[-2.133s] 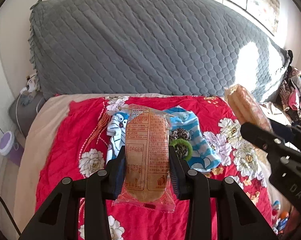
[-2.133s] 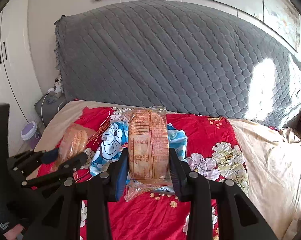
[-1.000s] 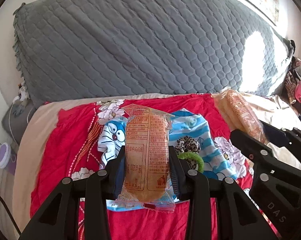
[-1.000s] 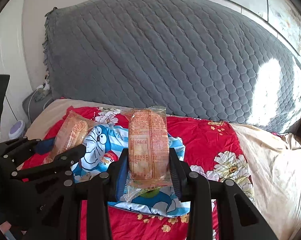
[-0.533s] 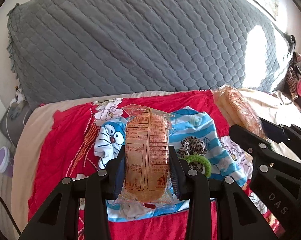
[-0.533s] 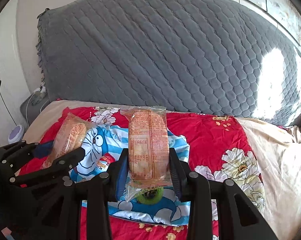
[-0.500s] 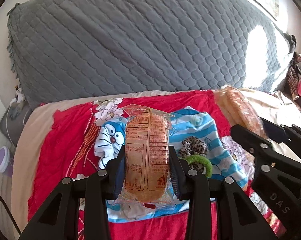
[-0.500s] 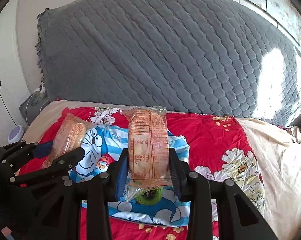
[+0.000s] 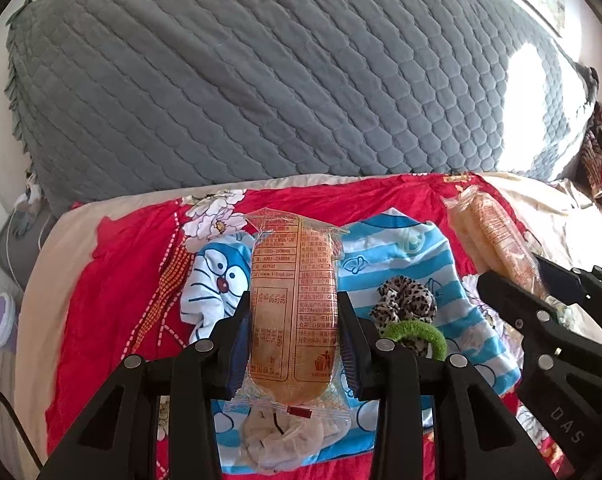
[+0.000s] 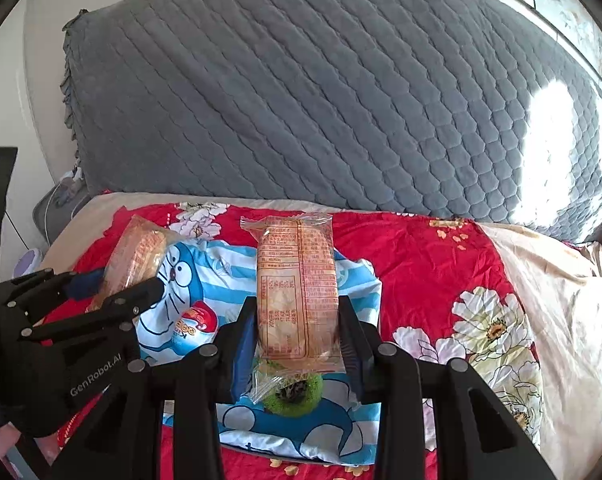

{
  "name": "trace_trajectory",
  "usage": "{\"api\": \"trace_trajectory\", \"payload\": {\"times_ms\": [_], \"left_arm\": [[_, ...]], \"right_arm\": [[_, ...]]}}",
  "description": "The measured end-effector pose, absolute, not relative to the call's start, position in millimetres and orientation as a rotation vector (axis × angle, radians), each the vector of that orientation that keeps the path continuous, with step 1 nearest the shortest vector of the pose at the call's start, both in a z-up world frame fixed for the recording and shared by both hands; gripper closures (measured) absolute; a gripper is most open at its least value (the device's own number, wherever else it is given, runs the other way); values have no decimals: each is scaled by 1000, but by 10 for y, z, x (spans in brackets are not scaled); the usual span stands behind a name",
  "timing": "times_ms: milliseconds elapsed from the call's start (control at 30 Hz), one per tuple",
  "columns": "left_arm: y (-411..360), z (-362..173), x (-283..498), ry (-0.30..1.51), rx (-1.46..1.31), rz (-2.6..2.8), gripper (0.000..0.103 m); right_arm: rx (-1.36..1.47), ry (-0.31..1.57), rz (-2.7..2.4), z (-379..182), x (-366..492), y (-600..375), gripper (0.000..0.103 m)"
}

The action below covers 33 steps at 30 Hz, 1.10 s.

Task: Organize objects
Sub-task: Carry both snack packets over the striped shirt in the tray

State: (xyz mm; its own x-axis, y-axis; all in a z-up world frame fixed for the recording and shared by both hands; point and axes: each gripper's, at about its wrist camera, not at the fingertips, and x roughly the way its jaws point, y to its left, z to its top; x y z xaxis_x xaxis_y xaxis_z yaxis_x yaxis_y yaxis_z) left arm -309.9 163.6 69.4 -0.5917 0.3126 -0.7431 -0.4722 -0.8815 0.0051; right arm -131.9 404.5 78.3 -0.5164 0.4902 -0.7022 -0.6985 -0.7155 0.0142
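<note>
While we look along the left gripper (image 9: 293,320), we see its jaws clamped on the long sides of a wrapped bread packet (image 9: 292,312), which stands lengthwise between the pads with its sealed tail hanging toward the camera; gripping across the narrow width probably keeps the soft loaf from folding. Beneath it lies a blue cartoon cloth (image 9: 401,272) spread on the red floral bedsheet (image 9: 113,280), roughly midway between the bed's left and right edges and nearer the quilted grey headboard (image 9: 261,80) than the foot. On that cloth rest a leopard scrunchie (image 9: 405,300), a green hair tie (image 9: 417,334) touching it, and a pale scrunchie (image 9: 285,440) close under the packet's tail. At the right edge of this view the other gripper carries a second packet above the sheet's right side. Turning to the right wrist view, we find the right gripper (image 10: 297,332) likewise closed on its own bread packet (image 10: 297,288), held upright in the same way, directly over the green hair tie and the cloth. A small red-and-white egg-shaped toy (image 10: 195,322) sits on the cloth toward its left edge, just beside the left gripper's tips. We judge that both packets are being brought over the cloth so the loose things end up gathered on one spot; neither packet touches it yet.
</note>
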Motion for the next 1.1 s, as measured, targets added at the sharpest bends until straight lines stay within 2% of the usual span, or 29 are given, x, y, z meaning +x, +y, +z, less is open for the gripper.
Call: {"api": "trace_trajectory", "payload": {"times_ms": [1100], "left_arm": [[1735,-34,-3363,267,-1218,2399,63]], "right_arm": [[-1021,409,2194,156,-1379,4207,65]]}}
